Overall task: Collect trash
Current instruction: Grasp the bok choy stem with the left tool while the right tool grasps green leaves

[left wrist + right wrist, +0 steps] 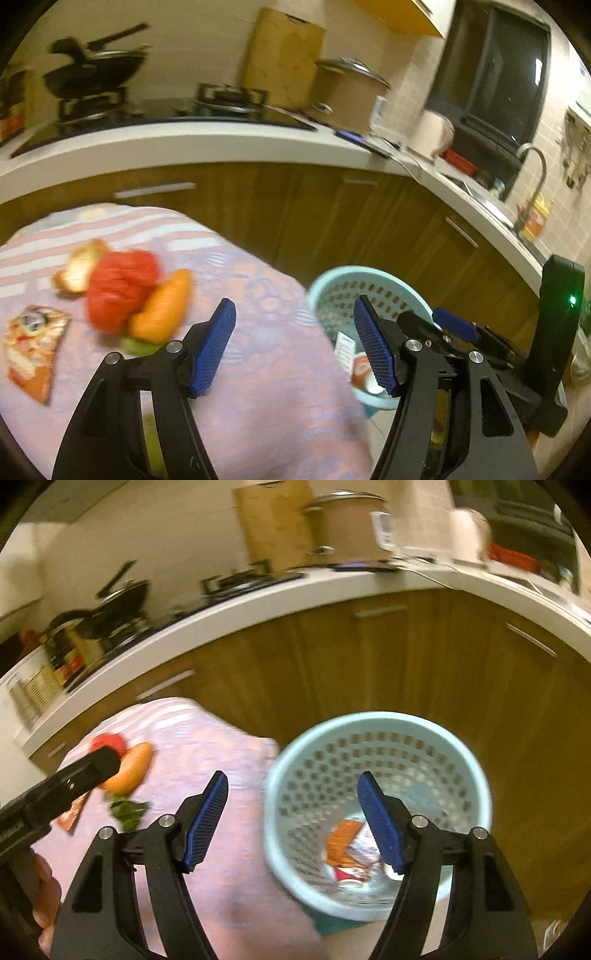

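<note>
Left hand-held gripper: my left hand-held gripper (294,347) stands wide apart with nothing between its ribbed blue pads (214,349); black arms with round silver pins carry them. It hangs over the near edge of the cloth and touches nothing.
Right hand-held gripper: my right hand-held gripper (293,819) is spread just as wide and also empty, its right pad above the basket's mouth and its left pad above the cloth.
Cloth: a soft pinkish-lilac cloth (266,387) with pale stripes and a faint pattern covers the low surface I work over; what lies under it I cannot tell.
Trash on the cloth: a crumpled red wad (120,290), a smooth orange peel-like piece (162,308) touching it, a pale curled peel (81,269) behind, a green scrap (138,345) at the orange piece's foot, and a flat, triangular printed wrapper (35,349) a little apart to the left.
Basket: a round, light-blue plastic basket (376,723) with perforated walls stands on the floor just beside the cloth's edge.
Trash in the basket: an orange packet (341,840), a red-and-white cup or can (349,875) and shiny crumpled wrapping lie at the bottom.
Counter: a white-edged counter (184,142) over wood-grain cabinet doors (332,221) with slim metal handles runs behind; all of it is blurred.
</note>
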`<control>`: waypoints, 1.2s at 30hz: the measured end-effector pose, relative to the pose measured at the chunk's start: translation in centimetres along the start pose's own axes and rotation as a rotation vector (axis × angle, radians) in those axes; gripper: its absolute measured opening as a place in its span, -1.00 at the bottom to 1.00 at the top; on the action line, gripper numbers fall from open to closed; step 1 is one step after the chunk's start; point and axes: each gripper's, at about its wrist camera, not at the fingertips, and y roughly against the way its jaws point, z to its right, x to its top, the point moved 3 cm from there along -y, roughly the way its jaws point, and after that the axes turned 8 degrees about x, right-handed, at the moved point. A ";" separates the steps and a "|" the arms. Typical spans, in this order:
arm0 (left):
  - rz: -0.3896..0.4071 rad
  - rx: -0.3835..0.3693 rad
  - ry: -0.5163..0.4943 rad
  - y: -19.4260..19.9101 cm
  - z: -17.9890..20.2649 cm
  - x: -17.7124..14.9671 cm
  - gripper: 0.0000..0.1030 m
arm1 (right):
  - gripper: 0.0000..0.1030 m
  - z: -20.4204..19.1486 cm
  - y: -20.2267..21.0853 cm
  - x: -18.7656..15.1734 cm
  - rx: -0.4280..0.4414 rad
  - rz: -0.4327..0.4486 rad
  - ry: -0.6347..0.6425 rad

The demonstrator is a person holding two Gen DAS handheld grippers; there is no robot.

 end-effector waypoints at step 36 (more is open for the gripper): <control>-0.186 0.122 0.001 0.9 -9.3 -10.6 -0.53 | 0.12 -14.4 -11.9 -3.8 0.314 -0.309 0.349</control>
